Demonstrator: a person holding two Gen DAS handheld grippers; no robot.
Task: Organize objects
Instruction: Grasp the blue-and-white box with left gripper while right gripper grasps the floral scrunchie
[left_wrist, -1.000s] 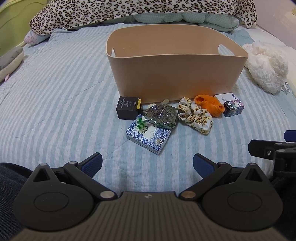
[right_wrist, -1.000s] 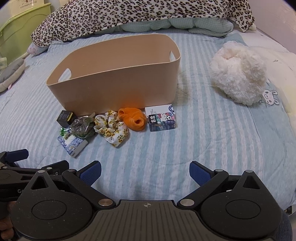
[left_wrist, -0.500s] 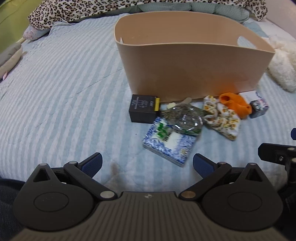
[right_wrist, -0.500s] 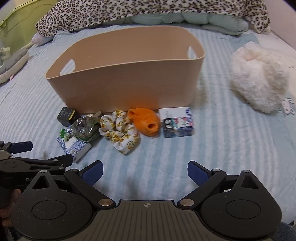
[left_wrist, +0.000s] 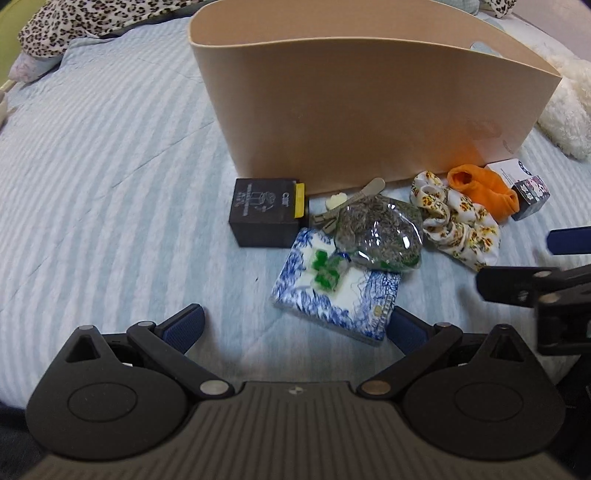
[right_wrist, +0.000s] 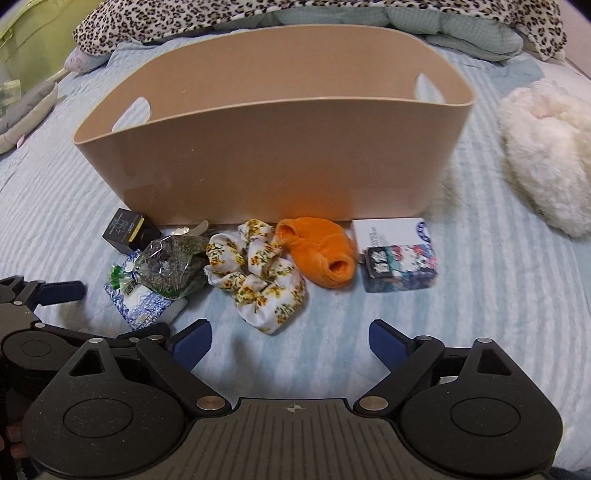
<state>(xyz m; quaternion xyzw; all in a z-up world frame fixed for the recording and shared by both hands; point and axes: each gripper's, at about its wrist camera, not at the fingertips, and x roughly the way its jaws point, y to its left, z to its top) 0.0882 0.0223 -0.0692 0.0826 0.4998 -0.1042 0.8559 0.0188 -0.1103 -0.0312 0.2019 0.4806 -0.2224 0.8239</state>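
A tan bin (left_wrist: 369, 110) (right_wrist: 277, 155) stands on the striped bed. In front of it lie a black box (left_wrist: 264, 210) (right_wrist: 127, 229), a clear bag of dried herbs (left_wrist: 380, 234) (right_wrist: 171, 267) on a blue-white packet (left_wrist: 332, 291) (right_wrist: 142, 306), a floral scrunchie (left_wrist: 458, 221) (right_wrist: 258, 273), an orange cloth (left_wrist: 480, 190) (right_wrist: 319, 251) and a cartoon box (left_wrist: 524, 186) (right_wrist: 399, 258). My left gripper (left_wrist: 295, 326) is open just before the packet. My right gripper (right_wrist: 290, 341) is open just before the scrunchie.
A white fluffy toy (right_wrist: 543, 147) lies right of the bin. A leopard-print blanket (right_wrist: 258, 14) and pillows lie behind it. A hair clip (left_wrist: 347, 203) lies by the bin's base. A grey cushion (right_wrist: 22, 107) lies at far left.
Both grippers have moved forward and down toward the objects; the items and bin now loom larger. Both stay open.
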